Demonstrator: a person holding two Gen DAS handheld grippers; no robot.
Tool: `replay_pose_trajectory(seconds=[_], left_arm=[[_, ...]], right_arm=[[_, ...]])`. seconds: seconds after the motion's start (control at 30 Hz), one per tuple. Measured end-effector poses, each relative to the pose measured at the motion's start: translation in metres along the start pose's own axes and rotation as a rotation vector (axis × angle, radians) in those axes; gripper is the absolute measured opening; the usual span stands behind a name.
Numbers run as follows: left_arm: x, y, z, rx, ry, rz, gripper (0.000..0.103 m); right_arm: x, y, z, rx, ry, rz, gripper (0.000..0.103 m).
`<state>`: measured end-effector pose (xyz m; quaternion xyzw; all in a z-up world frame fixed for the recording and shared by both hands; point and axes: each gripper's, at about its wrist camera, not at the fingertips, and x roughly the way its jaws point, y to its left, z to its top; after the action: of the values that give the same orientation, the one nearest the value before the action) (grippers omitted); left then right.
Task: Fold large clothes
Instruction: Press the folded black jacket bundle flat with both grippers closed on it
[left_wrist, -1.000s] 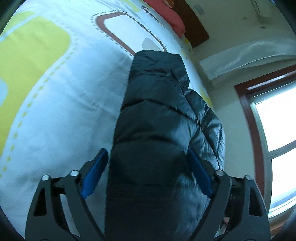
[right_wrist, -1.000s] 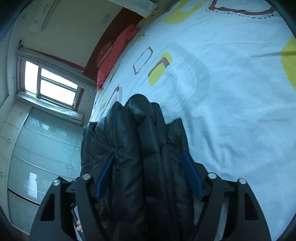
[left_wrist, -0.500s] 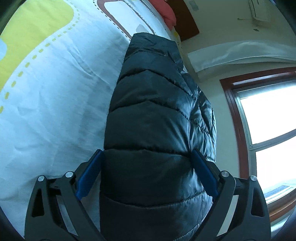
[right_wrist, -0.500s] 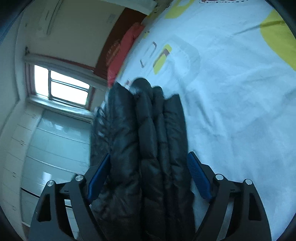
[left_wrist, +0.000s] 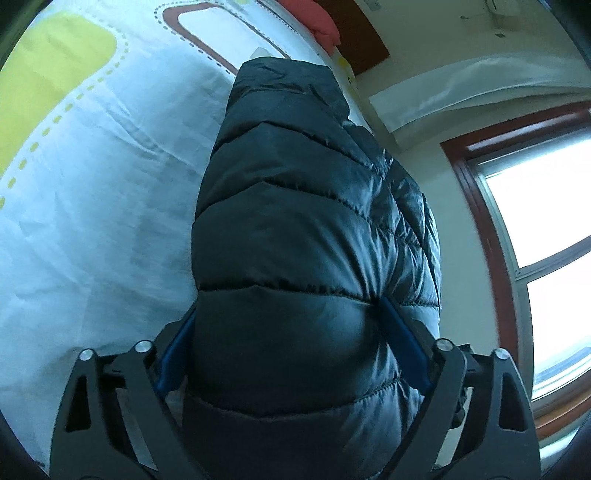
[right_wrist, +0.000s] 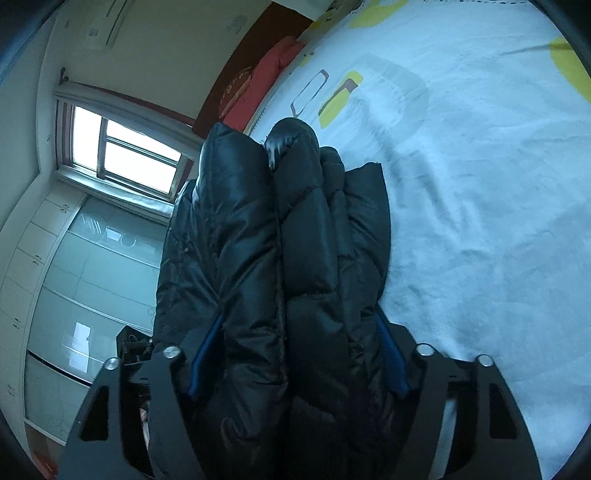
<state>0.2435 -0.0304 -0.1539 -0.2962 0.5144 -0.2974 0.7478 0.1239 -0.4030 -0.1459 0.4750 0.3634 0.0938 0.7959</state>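
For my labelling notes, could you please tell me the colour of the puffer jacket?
Black, shiny and quilted: the puffer jacket shows best in the left wrist view.

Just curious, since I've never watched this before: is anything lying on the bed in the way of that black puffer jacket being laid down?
Nothing visible is. The black puffer jacket already sits between the closing jaws of both the left tool and the right tool, and the patterned bedsheet beside it looks bare. The red pillow lies far off at the headboard.

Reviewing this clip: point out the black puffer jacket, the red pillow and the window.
black puffer jacket (left_wrist: 295, 236): left wrist view, quilted panel above the pads.
red pillow (right_wrist: 269, 85): right wrist view, its middle.
window (right_wrist: 122, 155): right wrist view, bright pane.
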Motion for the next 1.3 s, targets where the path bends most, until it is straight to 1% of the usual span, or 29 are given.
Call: replay_pose_trajectory(seconds=[0.1,0.23,0.4,0.6,0.7,0.8,0.97,1.13,1.2,1.3], left_arm=[[0.000,-0.007,-0.001,0.020,-0.007,0.019,0.082],[0.000,-0.013,-0.002,0.043,-0.016,0.032,0.076],[-0.002,-0.017,-0.001,0.069,-0.022,0.032,0.072],[-0.009,-0.017,0.004,0.101,-0.025,0.021,0.069],[-0.018,-0.015,0.008,0.115,-0.042,0.004,0.068],[-0.033,-0.015,0.016,0.137,-0.070,-0.003,0.068],[-0.069,-0.013,0.045,0.166,-0.128,-0.002,0.067],[-0.108,-0.004,0.087,0.198,-0.207,0.038,0.067],[-0.120,0.007,0.101,0.193,-0.232,0.044,0.067],[-0.128,0.034,0.120,0.158,-0.244,0.055,0.067]], right_arm=[[0.000,0.003,0.000,0.004,-0.010,0.002,0.059],[-0.001,0.004,-0.004,0.007,-0.022,0.010,0.055],[-0.005,0.005,-0.007,0.011,-0.041,0.029,0.049],[-0.005,0.013,-0.010,0.003,-0.063,0.045,0.045],[-0.004,0.020,-0.010,-0.015,-0.069,0.055,0.043],[0.005,0.033,-0.007,-0.033,-0.068,0.085,0.042],[0.036,0.064,0.006,-0.056,-0.055,0.157,0.042],[0.082,0.096,0.025,-0.071,-0.032,0.234,0.042],[0.103,0.107,0.032,-0.075,-0.014,0.260,0.042],[0.134,0.116,0.036,-0.079,0.022,0.260,0.042]])
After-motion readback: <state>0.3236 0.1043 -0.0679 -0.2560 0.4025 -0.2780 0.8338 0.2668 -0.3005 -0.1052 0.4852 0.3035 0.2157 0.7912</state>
